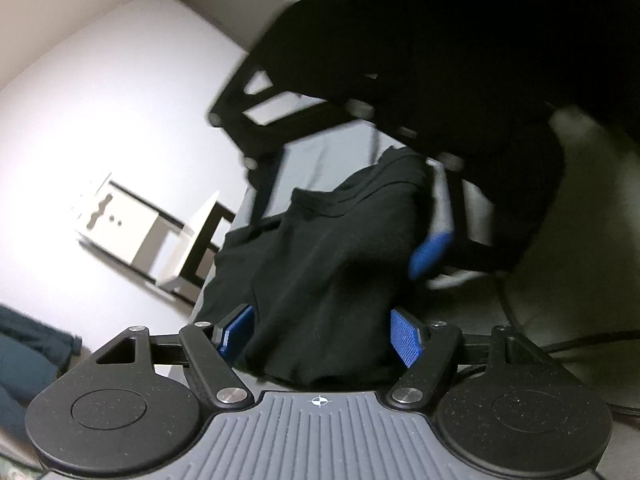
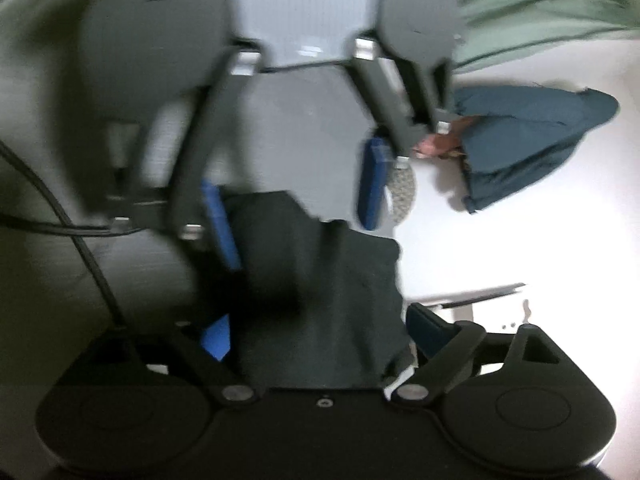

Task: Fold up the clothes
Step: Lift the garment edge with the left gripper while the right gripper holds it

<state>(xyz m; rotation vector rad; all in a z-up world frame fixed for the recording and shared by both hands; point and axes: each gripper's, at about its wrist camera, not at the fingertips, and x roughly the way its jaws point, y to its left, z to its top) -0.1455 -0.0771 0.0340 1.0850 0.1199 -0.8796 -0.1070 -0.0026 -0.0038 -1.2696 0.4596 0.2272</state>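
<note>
1. A black cotton garment (image 1: 320, 268) lies bunched on the pale grey desk (image 1: 336, 148), stretched between the 2 tools; its long axis runs from one tool to the other, with a ribbed neckline edge turned toward the far end in the left wrist view.
2. The left tool (image 1: 322, 334) has its blue pads spread, with black cloth lying in the gap; whether the pads touch the cloth cannot be told.
3. The right tool (image 2: 320, 336) also stands spread, with the garment's other end between its fingers.
4. A dark teal cloth heap (image 2: 532, 140) lies well apart on the white surface.
5. A pale green fabric (image 2: 540, 8) sits beyond it.
6. No containers show.
</note>
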